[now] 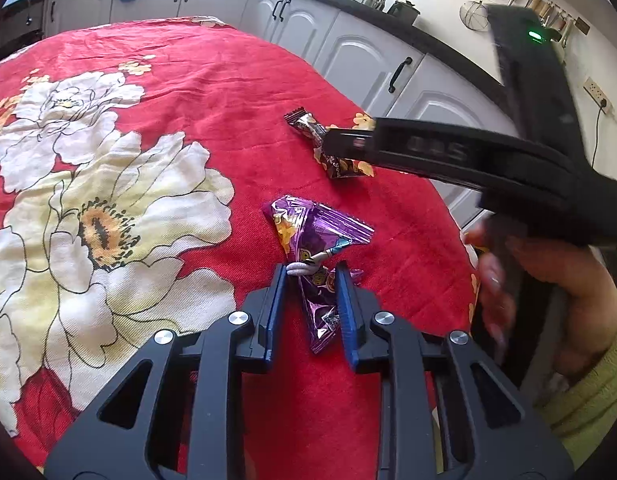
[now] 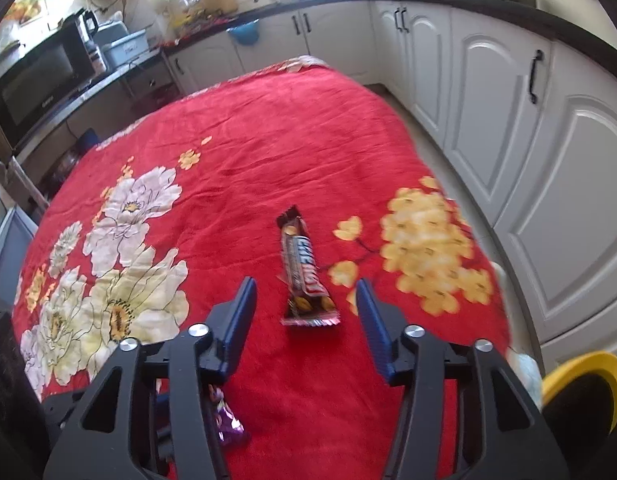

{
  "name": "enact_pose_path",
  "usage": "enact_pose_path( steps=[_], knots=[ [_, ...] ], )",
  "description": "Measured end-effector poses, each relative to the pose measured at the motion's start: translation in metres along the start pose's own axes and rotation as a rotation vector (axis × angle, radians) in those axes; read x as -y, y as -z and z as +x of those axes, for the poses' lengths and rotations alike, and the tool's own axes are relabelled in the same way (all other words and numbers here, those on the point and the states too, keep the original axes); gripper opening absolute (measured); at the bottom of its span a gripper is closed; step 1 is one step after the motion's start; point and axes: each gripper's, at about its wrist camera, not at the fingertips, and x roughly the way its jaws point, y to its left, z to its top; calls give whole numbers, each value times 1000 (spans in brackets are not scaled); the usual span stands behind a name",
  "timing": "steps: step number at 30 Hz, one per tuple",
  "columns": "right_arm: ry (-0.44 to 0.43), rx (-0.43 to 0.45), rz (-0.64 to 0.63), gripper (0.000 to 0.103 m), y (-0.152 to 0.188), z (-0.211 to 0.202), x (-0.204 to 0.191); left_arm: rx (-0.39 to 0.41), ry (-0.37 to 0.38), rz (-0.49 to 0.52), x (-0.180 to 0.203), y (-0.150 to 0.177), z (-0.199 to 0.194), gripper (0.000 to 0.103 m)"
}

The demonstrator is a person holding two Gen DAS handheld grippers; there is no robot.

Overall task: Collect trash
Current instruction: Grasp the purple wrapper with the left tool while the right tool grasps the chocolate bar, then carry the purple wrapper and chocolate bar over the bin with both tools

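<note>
**Two wrappers, one gripper each**

The left gripper [image 1: 310, 280] straddles the narrow tail of the purple wrapper [image 1: 314, 240]. Its fingers sit close on either side, but a sliver of cloth shows beside each pad, so whether they have bitten yet cannot be told. The wrapper's wider end fans toward 12 o'clock on the red floral tablecloth [image 1: 188, 80].

The right gripper [image 2: 306, 286] has its jaws spread wide, lined up with the brown chocolate-bar wrapper [image 2: 302, 268], which lies lengthwise between the fingers, apparently so they can close across its narrow width. A yellow-rimmed container [image 2: 580, 368] sits at 4 o'clock, off the table edge, probably where the trash goes.
</note>
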Motion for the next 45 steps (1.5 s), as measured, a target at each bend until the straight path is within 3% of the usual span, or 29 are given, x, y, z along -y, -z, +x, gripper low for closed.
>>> enact_pose_path(
  steps=[3, 4, 12, 23, 45],
  knots=[
    [-6, -36, 18, 32, -2, 14, 2, 0, 1, 4, 0, 0, 0, 17],
    [-2, -49, 21, 22, -1, 17, 3, 0, 0, 6, 0, 0, 0, 17],
    [4, -8, 89, 19, 22, -2, 18, -5, 6, 12, 0, -1, -2, 14],
    [11, 122, 188, 18, 77, -76, 46, 1, 19, 38, 16, 0, -8, 10],
    [107, 319, 310, 18, 147, -191, 91, 67, 117, 213, 109, 1, -33, 10]
  ],
)
